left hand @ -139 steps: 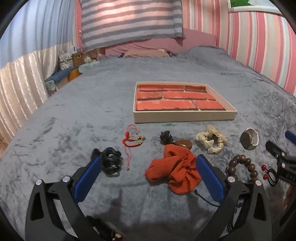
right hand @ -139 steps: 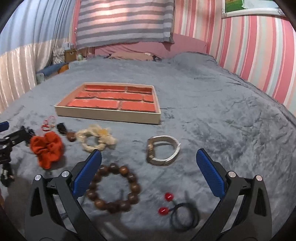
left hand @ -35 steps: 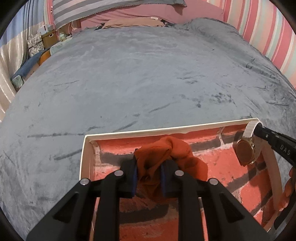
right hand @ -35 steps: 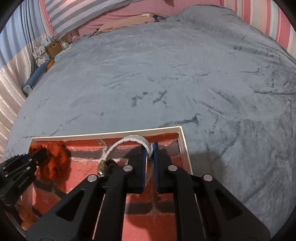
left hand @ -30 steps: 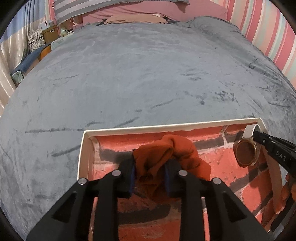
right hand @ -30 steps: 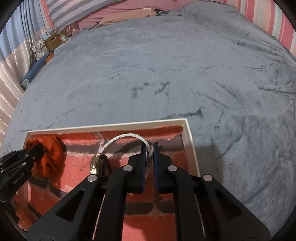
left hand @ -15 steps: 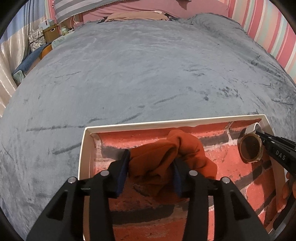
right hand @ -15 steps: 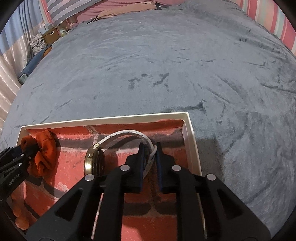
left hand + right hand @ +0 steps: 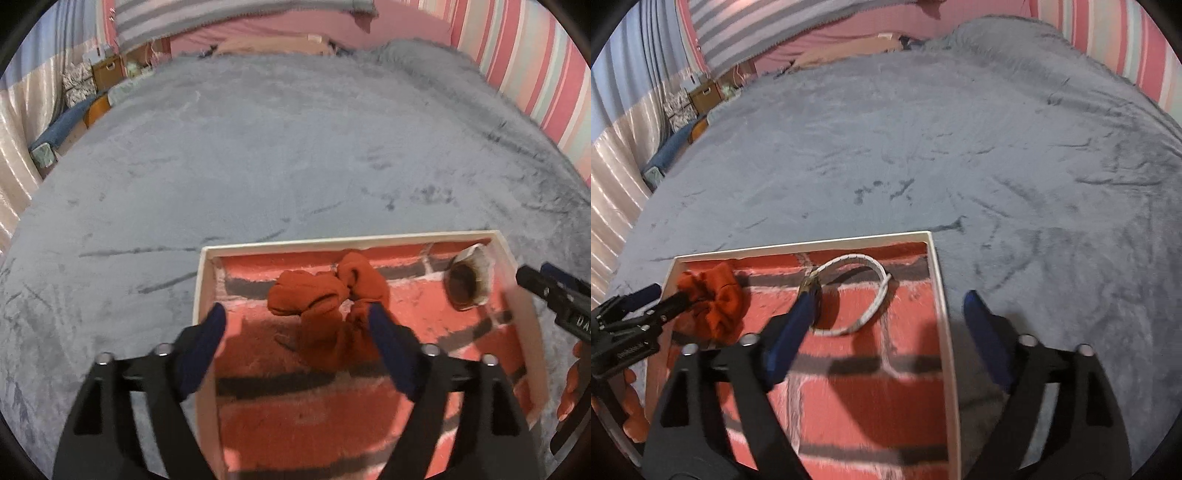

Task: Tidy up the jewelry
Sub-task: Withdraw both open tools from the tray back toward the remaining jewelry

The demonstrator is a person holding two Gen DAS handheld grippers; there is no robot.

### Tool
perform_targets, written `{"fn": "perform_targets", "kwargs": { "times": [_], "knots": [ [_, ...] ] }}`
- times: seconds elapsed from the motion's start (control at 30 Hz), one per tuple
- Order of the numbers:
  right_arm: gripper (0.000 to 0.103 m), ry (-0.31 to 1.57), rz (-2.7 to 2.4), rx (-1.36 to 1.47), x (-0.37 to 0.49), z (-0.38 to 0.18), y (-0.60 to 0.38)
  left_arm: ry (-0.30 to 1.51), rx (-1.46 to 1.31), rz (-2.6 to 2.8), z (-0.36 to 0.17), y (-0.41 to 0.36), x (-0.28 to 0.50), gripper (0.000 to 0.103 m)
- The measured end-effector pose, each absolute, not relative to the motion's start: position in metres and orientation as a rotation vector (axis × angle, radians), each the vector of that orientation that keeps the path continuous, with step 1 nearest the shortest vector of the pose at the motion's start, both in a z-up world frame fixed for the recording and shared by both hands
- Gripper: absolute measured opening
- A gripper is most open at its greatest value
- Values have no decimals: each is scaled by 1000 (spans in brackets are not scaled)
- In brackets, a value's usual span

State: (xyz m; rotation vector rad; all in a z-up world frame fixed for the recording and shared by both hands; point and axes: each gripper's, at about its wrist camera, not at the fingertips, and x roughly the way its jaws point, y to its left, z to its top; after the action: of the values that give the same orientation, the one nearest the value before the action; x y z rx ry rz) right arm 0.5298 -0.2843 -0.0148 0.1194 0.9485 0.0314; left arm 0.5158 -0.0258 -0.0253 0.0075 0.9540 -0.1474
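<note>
A cream-rimmed tray (image 9: pixel 201 295) with a red brick-pattern lining lies on the grey blanket. An orange scrunchie (image 9: pixel 325 306) rests in its far left part, loose between the fingers of my left gripper (image 9: pixel 295 317), whose jaws are opening and no longer pinch it. A white-strapped watch (image 9: pixel 879 295) lies on its side in the tray's far right corner (image 9: pixel 938 288). My right gripper (image 9: pixel 890 301) hangs just above it with its jaws opening wide, the left finger in front of the watch face. Each gripper shows at the edge of the other's view.
The grey plush blanket (image 9: pixel 295 147) spreads far beyond the tray. A striped pillow (image 9: pixel 221 14) and a pink striped wall (image 9: pixel 535 74) lie at the back. Boxes and bags (image 9: pixel 92 77) stand beside the bed at the far left.
Both grippers went from shut to wide open. The left let go of the scrunchie, the right let go of the watch strap, and both drew back and up from the tray.
</note>
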Motion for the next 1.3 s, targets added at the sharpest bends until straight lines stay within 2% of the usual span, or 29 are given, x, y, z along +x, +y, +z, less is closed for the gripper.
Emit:
{"fn": "perform_targets", "kwargs": {
  "times": [0.13, 0.47, 0.7, 1.3],
  "knots": [
    [97, 901, 32, 123, 496, 0, -288, 911, -19, -190, -3, -13, 484, 80],
    [99, 810, 11, 108, 407, 30, -283, 806, -51, -169, 48, 38, 390, 82],
    [99, 770, -9, 106, 359, 42, -279, 784, -27, -131, 52, 63, 342, 82],
    [99, 737, -32, 73, 264, 33, -274, 773, -11, -108, 22, 96, 236, 82]
  ]
}}
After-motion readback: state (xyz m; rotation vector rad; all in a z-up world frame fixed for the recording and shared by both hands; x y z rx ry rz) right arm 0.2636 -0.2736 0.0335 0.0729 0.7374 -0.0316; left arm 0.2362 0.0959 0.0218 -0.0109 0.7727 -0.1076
